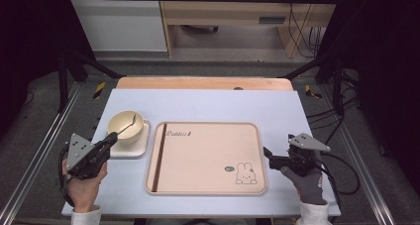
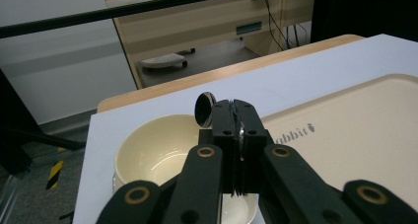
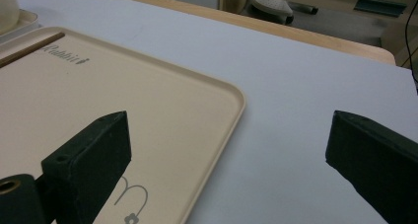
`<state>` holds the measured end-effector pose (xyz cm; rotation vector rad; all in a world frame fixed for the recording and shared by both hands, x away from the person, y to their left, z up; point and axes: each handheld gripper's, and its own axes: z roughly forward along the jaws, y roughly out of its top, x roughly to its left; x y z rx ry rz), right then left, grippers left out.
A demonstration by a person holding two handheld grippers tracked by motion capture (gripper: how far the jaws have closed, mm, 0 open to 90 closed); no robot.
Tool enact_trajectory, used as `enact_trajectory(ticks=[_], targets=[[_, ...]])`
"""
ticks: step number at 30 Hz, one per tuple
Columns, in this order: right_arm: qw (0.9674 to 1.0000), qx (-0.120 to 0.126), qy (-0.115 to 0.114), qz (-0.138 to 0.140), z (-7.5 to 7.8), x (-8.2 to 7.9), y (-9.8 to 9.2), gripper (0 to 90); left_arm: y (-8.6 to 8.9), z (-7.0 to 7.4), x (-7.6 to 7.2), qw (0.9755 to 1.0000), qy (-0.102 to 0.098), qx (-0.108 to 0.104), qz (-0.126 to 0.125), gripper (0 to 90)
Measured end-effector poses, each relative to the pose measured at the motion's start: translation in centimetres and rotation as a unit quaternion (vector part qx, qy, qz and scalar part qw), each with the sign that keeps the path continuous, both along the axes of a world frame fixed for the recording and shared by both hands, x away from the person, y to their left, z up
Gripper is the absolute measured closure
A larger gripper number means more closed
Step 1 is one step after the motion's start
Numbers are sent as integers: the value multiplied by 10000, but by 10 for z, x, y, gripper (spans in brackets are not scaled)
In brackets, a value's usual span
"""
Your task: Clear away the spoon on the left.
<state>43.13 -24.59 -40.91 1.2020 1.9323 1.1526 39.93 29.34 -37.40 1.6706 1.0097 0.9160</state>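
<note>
My left gripper (image 1: 112, 137) is shut on the handle of a metal spoon (image 1: 128, 126). The spoon's head hangs over a cream bowl (image 1: 120, 122) that stands on a square cream plate (image 1: 138, 149) at the left of the table. In the left gripper view the jaws (image 2: 235, 108) meet on the handle, the spoon head (image 2: 203, 109) sticks out past them, and the bowl (image 2: 153, 150) lies just below. My right gripper (image 1: 268, 153) is open and holds nothing, just off the right edge of the beige tray (image 1: 208, 158). Its wide-apart jaws (image 3: 229, 130) straddle the tray's corner (image 3: 231, 98).
The tray carries a rabbit drawing (image 1: 246, 174) and a brown stripe (image 1: 159, 155) along its left side. A pale blue mat (image 1: 208, 106) covers the table. Black frame posts and rails stand at both sides, with a desk and cables beyond the far edge.
</note>
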Motion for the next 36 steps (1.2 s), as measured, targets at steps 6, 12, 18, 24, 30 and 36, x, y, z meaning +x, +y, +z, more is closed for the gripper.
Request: enact_trajectory(ticks=[6, 12, 18, 24, 30, 36], targets=[[10000, -8, 3, 0, 0, 0, 0, 37, -15, 0, -1, 9998, -24, 76, -200, 889], [10000, -38, 24, -4, 0, 0, 0, 36, -33, 0, -2, 9988, -49, 252, -423, 889], [10000, -35, 36, 2, 0, 0, 0, 35, -47, -3, -2, 9976, -7, 365, -590, 889], [10000, -50, 57, 2, -1, 0, 1, 34, -58, -7, 1, 9963, 46, 486, -714, 890], [10000, -68, 53, 6, -1, 1, 1, 34, -68, -13, 4, 9946, 122, 630, -811, 890], [9999, -91, 50, 6, -2, 1, 1, 34, -78, -21, 9, 9930, 206, 755, -888, 889]])
